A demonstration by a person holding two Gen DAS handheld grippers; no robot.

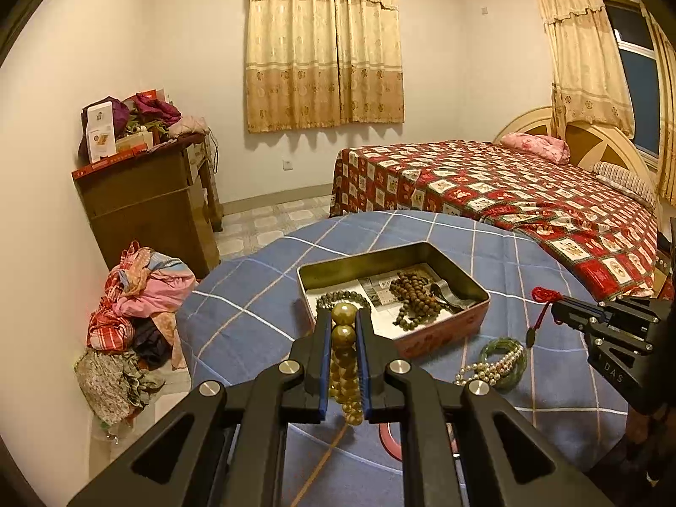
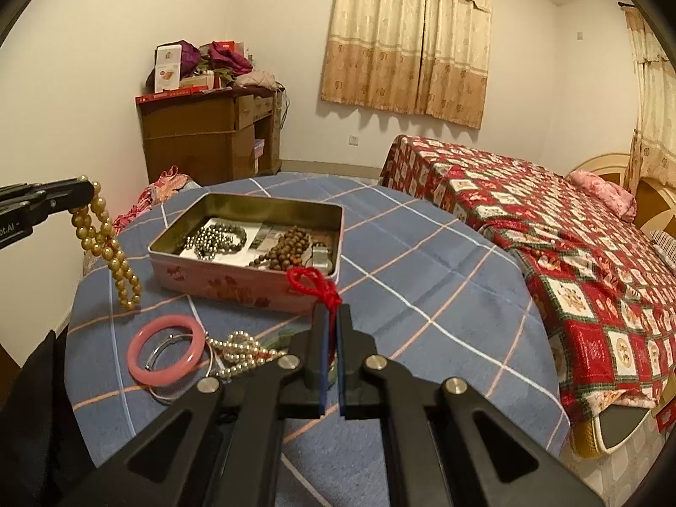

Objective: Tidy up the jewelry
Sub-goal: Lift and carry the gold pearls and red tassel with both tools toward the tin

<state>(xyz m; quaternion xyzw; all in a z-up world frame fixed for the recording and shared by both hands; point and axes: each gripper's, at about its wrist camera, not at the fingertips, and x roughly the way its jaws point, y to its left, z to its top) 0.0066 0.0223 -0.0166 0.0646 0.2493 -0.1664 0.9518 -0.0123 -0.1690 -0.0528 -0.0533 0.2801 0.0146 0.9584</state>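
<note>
My left gripper point(image 1: 343, 317) is shut on a yellow bead necklace point(image 1: 343, 329), held above the table just before the open pink tin point(image 1: 439, 329); the strand hangs below it in the right wrist view point(image 2: 105, 245). My right gripper point(image 2: 333, 310) is shut on a red cord point(image 2: 314, 285), lifted near the tin's point(image 2: 236, 283) front right corner; it also shows in the left wrist view point(image 1: 545, 295). The tin holds dark beads point(image 2: 219, 234), brown beads point(image 2: 291, 247) and a metal piece point(image 2: 319, 255).
On the blue checked tablecloth point(image 2: 422, 295) lie a pink bangle point(image 2: 167, 348), a thin silver bangle point(image 2: 186, 380), a pearl string point(image 2: 241, 352) and a green bangle point(image 1: 502, 361). A bed point(image 2: 570, 245) stands to the right, a wooden cabinet point(image 1: 148, 203) and a clothes pile point(image 1: 135, 317) to the left.
</note>
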